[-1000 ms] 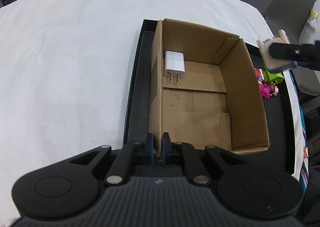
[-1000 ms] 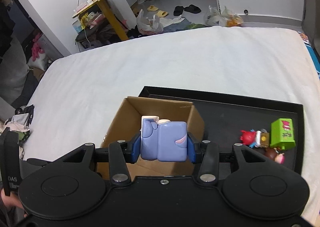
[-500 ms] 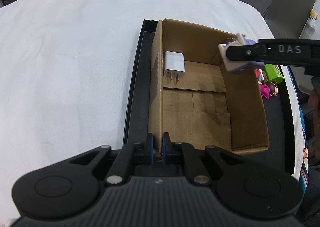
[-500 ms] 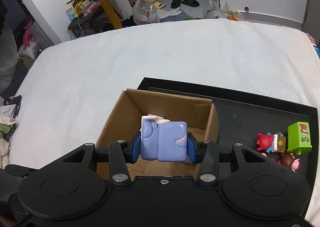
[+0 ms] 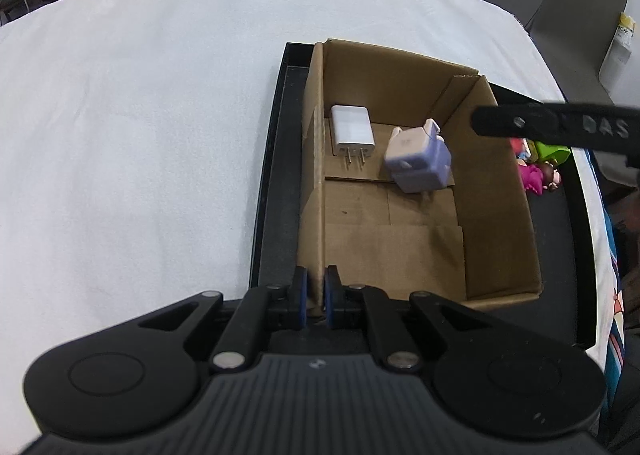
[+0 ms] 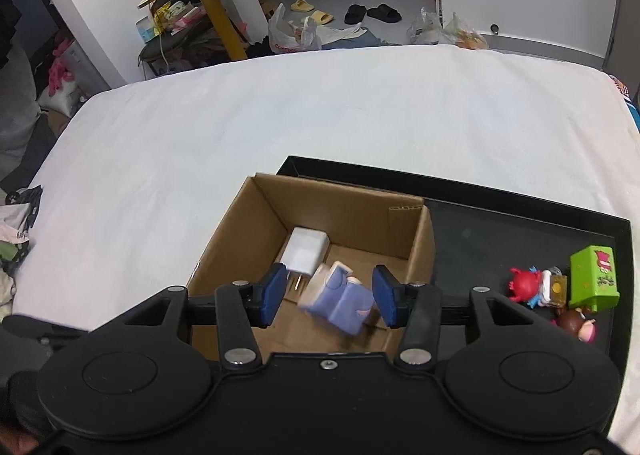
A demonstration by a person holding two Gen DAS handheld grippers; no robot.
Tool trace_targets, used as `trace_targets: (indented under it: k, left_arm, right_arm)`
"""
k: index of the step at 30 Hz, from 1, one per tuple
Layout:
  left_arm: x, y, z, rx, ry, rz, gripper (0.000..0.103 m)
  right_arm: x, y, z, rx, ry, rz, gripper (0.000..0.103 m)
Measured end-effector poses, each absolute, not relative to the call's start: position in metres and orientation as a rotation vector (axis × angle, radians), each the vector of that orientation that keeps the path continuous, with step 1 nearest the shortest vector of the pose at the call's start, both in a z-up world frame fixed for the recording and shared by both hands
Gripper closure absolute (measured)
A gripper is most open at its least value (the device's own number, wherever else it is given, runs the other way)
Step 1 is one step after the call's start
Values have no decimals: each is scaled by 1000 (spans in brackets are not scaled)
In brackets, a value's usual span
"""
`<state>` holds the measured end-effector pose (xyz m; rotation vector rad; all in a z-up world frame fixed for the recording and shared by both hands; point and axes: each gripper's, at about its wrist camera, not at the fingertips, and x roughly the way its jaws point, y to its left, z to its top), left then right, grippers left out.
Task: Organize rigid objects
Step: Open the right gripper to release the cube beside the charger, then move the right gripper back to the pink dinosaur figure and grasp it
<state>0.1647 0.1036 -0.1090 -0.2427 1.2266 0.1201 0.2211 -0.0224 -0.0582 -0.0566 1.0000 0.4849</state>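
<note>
An open cardboard box stands on a black tray. A white charger lies in it. A blurred lavender plug toy is loose inside the box beside the charger, tilted. My right gripper is open above the box, with the toy below its jaws; its finger shows in the left wrist view. My left gripper is shut on the box's near left wall.
Small figures and a green block lie on the tray right of the box. A white cloth covers the table. Room clutter lies on the floor beyond.
My right gripper moved over the box, opened and let go of the lavender toy, which has dropped into the box. The left gripper has not moved.
</note>
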Motion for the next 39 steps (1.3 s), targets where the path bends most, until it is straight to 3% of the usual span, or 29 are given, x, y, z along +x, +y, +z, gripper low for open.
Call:
trace_targets:
  k: [19, 39]
  left_arm:
    - [172, 104, -110, -239, 1264, 109, 96]
    - [175, 101, -109, -219, 1272, 116, 96]
  right_arm:
    - [194, -91, -37, -6, 965, 521, 47]
    - [204, -130, -66, 16, 971, 449, 32]
